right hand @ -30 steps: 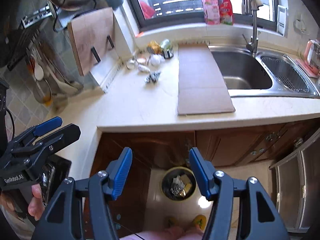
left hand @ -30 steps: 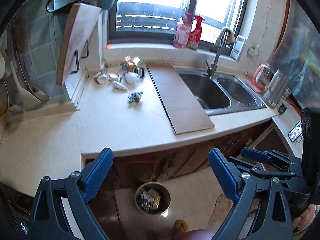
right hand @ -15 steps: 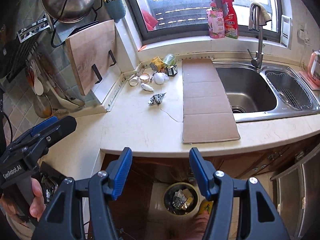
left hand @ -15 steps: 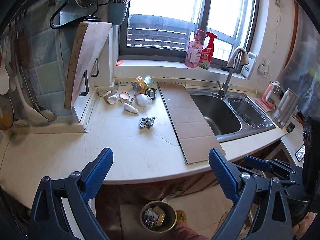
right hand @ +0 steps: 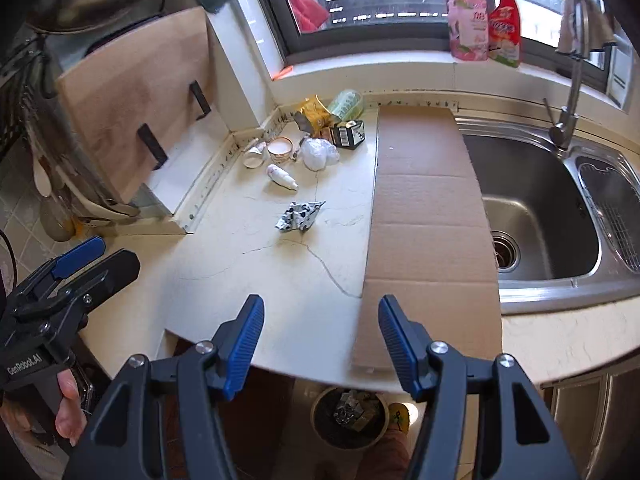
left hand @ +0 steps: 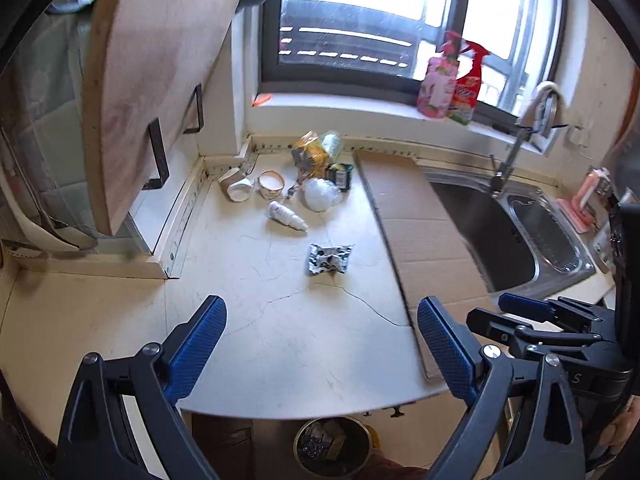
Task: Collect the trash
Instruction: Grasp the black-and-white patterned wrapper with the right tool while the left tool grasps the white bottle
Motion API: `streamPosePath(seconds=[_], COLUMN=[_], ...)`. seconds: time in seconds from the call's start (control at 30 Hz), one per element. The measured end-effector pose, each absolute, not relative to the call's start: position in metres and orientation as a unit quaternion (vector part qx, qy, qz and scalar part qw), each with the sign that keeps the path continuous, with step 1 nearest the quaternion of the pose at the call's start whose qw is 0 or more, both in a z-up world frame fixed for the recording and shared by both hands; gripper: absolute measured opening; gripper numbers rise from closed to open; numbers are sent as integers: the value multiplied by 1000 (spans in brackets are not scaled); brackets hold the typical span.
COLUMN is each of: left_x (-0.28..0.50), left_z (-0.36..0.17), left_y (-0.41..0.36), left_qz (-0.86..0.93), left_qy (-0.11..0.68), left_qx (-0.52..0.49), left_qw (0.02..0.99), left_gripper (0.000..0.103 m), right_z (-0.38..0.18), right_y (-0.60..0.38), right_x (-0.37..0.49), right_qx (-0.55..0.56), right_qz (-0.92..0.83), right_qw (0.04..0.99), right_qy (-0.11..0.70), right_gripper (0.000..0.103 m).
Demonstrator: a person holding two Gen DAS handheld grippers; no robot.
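- Two hand-held grippers are in my view, the left hand-held gripper and the right hand-held gripper; both have their jaws apart with nothing between them, free for a pick.
- I hold both above the near edge of the counter, pitched downward so the blue pads frame the litter ahead.
- The nearest trash is a crumpled silver wrapper, lying alone on the counter, well apart from either gripper; I judge it the easiest first pick.
- Further back, near the wall under the window, sits the main cluster: a small white bottle on its side, a tipped paper cup, a white plastic wad and a yellow packet.
- A flat cardboard sheet lies between the litter and the sink.
- The trash bin stands on the floor under the counter edge, already holding scraps, so drops are short.
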State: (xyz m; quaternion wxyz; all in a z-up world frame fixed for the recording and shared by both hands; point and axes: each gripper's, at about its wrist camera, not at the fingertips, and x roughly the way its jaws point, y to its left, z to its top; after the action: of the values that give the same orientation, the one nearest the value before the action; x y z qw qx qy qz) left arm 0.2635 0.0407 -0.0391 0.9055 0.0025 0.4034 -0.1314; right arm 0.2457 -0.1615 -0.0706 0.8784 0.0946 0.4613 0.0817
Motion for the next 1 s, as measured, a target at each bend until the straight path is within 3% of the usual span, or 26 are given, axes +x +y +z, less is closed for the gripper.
streamPosePath(seconds=[0.3, 0.83, 0.87, 0.93, 1.0], left_x=[343, 390, 392, 395, 400], left_z=[-100, -134, -135, -134, -134], left_y=[40, 62, 62, 62, 60], left_qz=[-87, -26, -24, -21, -19], left_qy=[456, 474, 475, 475, 476], left_qx=[-7, -45, -45, -45, -46], left_qw=[886, 879, 879, 879, 878], left_gripper=[95, 91, 91, 91, 91], right_z=[-120, -183, -185, -188, -189], right_y=[-158, -106, -104, -100, -98], right_x=[333, 441, 442, 444, 445], right_qx=[90, 94, 89, 82, 81], right_qz=[126, 199, 200, 204, 210], right_qw=[846, 792, 792, 791, 792], right_qy=[510, 570, 569, 571, 568], right_gripper=[60, 59, 58, 44, 41])
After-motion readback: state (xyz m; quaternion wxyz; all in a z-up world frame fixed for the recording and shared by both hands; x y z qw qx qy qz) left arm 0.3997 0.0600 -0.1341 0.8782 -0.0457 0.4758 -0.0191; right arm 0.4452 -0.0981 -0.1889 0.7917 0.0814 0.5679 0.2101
